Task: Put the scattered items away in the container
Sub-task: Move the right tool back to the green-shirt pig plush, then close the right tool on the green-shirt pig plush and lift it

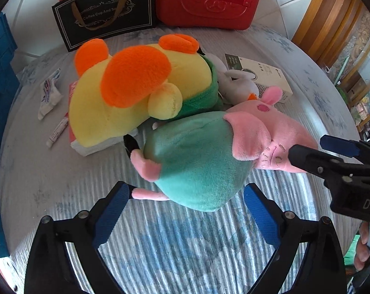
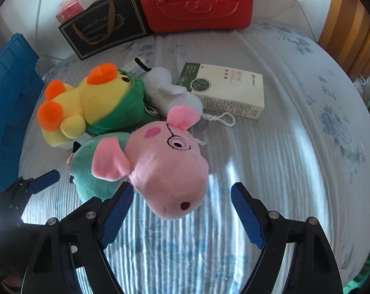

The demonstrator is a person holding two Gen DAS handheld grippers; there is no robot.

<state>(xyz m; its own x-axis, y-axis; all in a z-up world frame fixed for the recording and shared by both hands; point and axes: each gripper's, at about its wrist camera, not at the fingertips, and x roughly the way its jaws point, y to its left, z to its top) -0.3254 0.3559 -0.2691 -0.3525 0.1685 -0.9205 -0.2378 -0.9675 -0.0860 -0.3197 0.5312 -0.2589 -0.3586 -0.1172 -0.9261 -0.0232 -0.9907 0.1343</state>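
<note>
Pig plush lies between our two gaping tools, left tool and right tool, and a shallow pinch could slip off its soft snout

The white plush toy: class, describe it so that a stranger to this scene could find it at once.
Start at the red case standing at the back of the bed, then drop to the cluster of soft toys in the middle. The white plush toy lies between the yellow duck plush and the white-and-green box. It alone is plain white, with a looped cord.
</note>
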